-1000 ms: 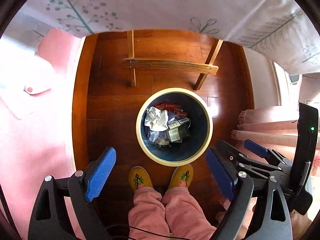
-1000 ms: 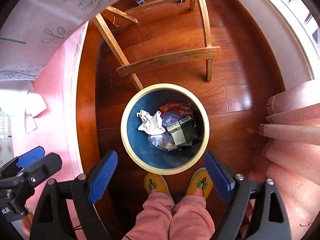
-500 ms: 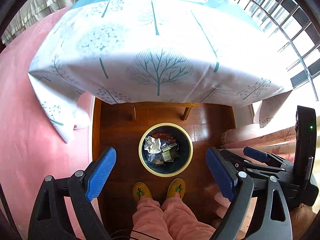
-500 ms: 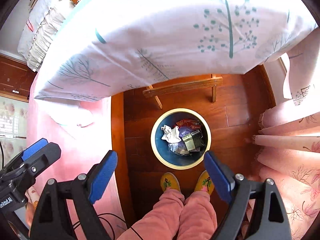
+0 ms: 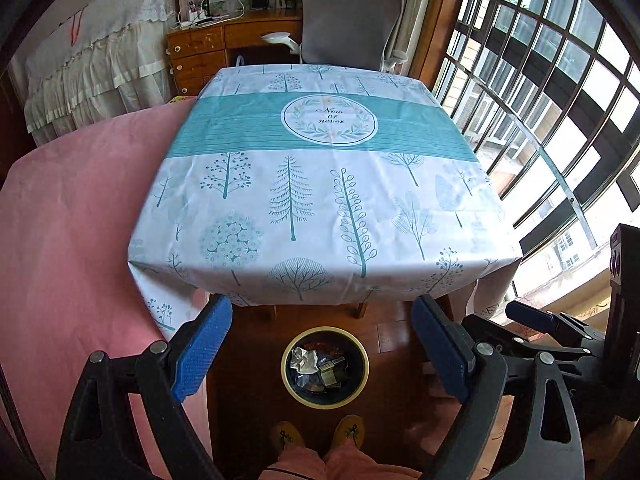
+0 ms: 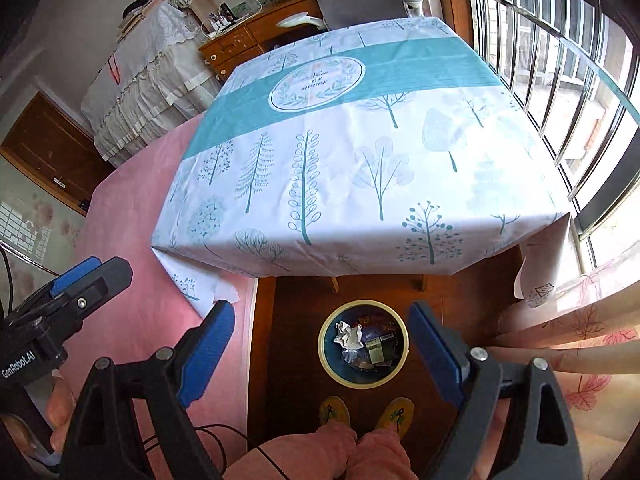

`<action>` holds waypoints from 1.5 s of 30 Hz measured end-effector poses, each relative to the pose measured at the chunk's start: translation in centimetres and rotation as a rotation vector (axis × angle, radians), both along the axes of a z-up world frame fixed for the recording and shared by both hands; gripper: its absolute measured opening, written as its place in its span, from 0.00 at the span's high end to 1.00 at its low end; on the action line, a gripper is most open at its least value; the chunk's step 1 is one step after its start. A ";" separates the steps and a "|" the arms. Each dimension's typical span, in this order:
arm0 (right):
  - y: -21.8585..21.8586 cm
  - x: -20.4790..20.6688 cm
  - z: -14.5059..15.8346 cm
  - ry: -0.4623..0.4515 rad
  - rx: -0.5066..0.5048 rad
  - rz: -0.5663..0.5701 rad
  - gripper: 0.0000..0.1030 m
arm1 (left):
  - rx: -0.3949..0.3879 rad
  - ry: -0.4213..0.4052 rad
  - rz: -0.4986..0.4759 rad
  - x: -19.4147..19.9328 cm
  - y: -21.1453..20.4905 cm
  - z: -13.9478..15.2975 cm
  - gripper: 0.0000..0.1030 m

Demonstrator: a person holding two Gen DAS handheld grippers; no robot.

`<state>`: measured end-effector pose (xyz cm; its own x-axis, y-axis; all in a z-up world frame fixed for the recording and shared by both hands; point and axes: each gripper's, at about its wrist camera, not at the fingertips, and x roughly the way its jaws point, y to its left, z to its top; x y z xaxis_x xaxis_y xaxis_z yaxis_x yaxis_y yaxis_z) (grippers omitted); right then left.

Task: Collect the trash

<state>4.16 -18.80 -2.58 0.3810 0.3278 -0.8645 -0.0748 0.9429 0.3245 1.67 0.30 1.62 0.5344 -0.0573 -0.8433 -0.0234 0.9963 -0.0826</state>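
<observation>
A round bin (image 5: 296, 389) with a cream rim and dark blue inside stands on the wood floor under the table's near edge; it also shows in the right wrist view (image 6: 335, 376). It holds crumpled white paper (image 5: 303, 360), a barcoded packet (image 6: 375, 347) and other wrappers. My left gripper (image 5: 322, 350) is open and empty, high above the bin. My right gripper (image 6: 322, 352) is open and empty, also high above it. The right gripper shows at the right of the left wrist view (image 5: 560, 332).
A table under a white and teal tree-print cloth (image 5: 320, 184) fills the middle, with nothing lying on it. A pink bed (image 5: 72, 232) lies left, a barred window (image 5: 560, 120) right. A grey chair (image 5: 348, 24) and wooden desk (image 5: 224, 44) stand behind. My slippered feet (image 5: 320, 434) are below.
Both grippers have risen from just above the bin to above table height and tilted up, so the tabletop and room came into view. Both stayed open.
</observation>
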 end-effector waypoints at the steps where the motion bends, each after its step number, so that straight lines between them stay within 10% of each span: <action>1: -0.2 0.2 0.9 -0.020 -0.003 -0.007 0.14 | 0.006 -0.015 0.002 0.0 -0.2 0.6 0.12; 19: 1.7 -1.1 6.7 -0.239 -0.116 -0.018 0.14 | 0.059 -0.097 0.081 -1.8 0.0 3.6 0.12; 45: 2.0 -1.2 6.6 -0.242 -0.105 0.006 0.14 | 0.079 -0.071 0.119 -2.2 0.4 2.7 0.12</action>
